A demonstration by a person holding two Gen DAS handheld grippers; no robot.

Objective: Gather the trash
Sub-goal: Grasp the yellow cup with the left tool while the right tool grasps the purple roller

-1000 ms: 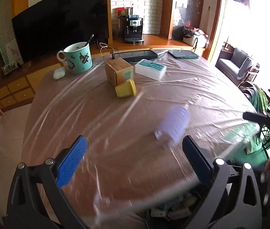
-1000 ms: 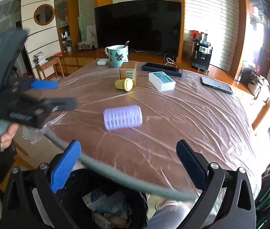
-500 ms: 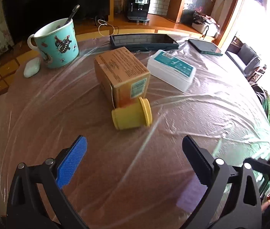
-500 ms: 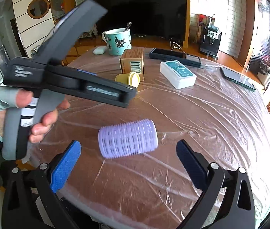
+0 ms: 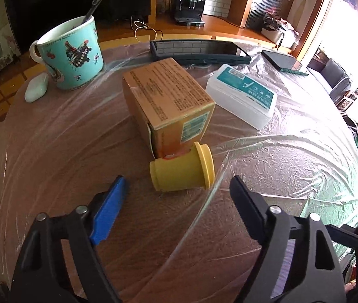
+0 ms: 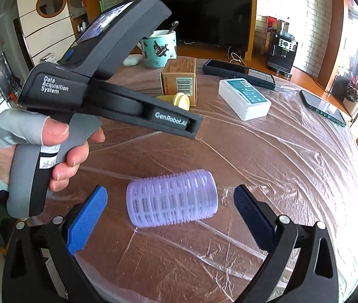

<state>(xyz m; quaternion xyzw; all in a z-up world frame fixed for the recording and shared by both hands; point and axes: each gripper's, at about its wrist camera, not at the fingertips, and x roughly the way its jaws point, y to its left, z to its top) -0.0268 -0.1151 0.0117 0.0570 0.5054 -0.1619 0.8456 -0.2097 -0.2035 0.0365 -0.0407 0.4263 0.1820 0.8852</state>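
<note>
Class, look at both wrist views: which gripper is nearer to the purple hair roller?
Right. The right gripper brackets the purple hair roller, pads apart from it. The left gripper, jaws closing, points at the yellow cup, farther up the table.

Brown box (image 5: 171,106) just behind yellow cup (image 5: 181,170)

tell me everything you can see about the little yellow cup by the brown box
The yellow cup is a small, opaque, plastic-looking tumbler lying on its side on the film-covered table. It has a smooth matte body, a flat closed base toward the camera's left and a wider flared rim on the right. It rests against the lower front corner of the brown cardboard box. The left hand-held gripper, jaws closing, sits just short of it, not touching.
</note>
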